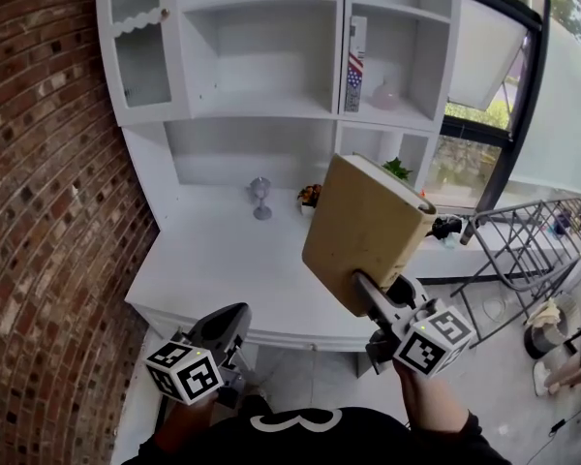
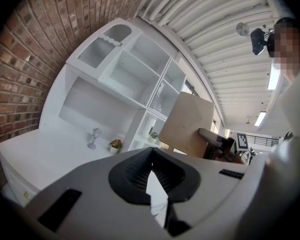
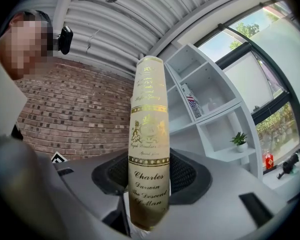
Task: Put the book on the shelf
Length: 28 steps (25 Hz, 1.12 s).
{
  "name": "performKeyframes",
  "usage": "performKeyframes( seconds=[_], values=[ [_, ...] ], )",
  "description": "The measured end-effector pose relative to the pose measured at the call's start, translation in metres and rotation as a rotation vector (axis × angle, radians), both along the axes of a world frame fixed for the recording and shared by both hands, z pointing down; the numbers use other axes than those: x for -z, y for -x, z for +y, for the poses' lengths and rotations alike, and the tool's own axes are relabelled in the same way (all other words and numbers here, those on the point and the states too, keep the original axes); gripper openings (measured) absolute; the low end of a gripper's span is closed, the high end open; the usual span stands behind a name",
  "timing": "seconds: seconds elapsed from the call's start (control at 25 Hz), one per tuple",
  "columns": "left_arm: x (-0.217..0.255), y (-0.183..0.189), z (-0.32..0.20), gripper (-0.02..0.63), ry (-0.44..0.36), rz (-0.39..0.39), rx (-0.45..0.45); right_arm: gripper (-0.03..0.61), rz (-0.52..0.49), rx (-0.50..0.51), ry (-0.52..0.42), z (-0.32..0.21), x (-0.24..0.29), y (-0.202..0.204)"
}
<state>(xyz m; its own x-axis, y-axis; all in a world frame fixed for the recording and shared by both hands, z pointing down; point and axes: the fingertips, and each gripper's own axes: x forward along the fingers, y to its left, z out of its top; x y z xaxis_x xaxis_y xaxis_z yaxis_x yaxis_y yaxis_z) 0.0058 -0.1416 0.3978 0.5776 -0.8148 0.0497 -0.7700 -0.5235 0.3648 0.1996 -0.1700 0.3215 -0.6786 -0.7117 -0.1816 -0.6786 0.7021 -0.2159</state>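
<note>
Head view, book: the tan hardback book (image 1: 368, 226) is in the air over the white tabletop (image 1: 213, 260). It is tilted and sits in front of the lower right compartments of the shelf (image 1: 261, 114), touching neither.
Head view, right tool: the right tool (image 1: 360, 287) is clamped on the book's lower end, so most of the book stands above the grip.
Head view, left tool: the left tool (image 1: 229, 324) hangs low at the tabletop's near edge, well apart from the book.
Head view, free room: an upper right compartment holds a standing volume (image 1: 354, 66) with bare board beside it.

Left gripper view, left tool: the left tool (image 2: 152, 159) has its jaws pressed together with nothing between them.
Left gripper view, book: the broad plain cover (image 2: 187, 124) is seen side-on against the shelf (image 2: 125, 74), with the right tool (image 2: 217, 141) below it.

Right gripper view, grip: the right tool (image 3: 150, 179) grips the book across its thickness. The pads bear on the two covers, and the gilt-lettered spine (image 3: 149, 134) faces the camera.
Right gripper view, target: open compartments (image 3: 210, 99) lie to the right, with a small potted plant (image 3: 239, 140) lower down.

Handling, judged: the boards are stiff and will not sag, and the book is probably fairly heavy for a grip this low.
Handling, slip: the glossy cover could pivot between the pads if it is swung.
Handling, hold: a grip on both covers near the spine suits the book. A hold nearer mid-height would steady it, and the idle left tool could support the top edge.
</note>
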Motion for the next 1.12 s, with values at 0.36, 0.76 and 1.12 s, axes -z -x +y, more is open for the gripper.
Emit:
performKeyframes(
  seconds=[0.36,0.76,1.12],
  values=[
    [0.015,0.028,-0.08,0.0,-0.021,-0.006,-0.034,0.195,0.003,-0.047,-0.049,-0.066,0.03,0.023],
    [0.029,0.067,-0.164,0.0,-0.041,-0.003,-0.086,0.195,0.042,-0.152,-0.119,-0.135,0.066,0.051],
    [0.036,0.098,-0.22,0.0,-0.054,-0.016,-0.147,0.195,0.071,-0.242,-0.222,-0.178,0.115,0.081]
  ],
)
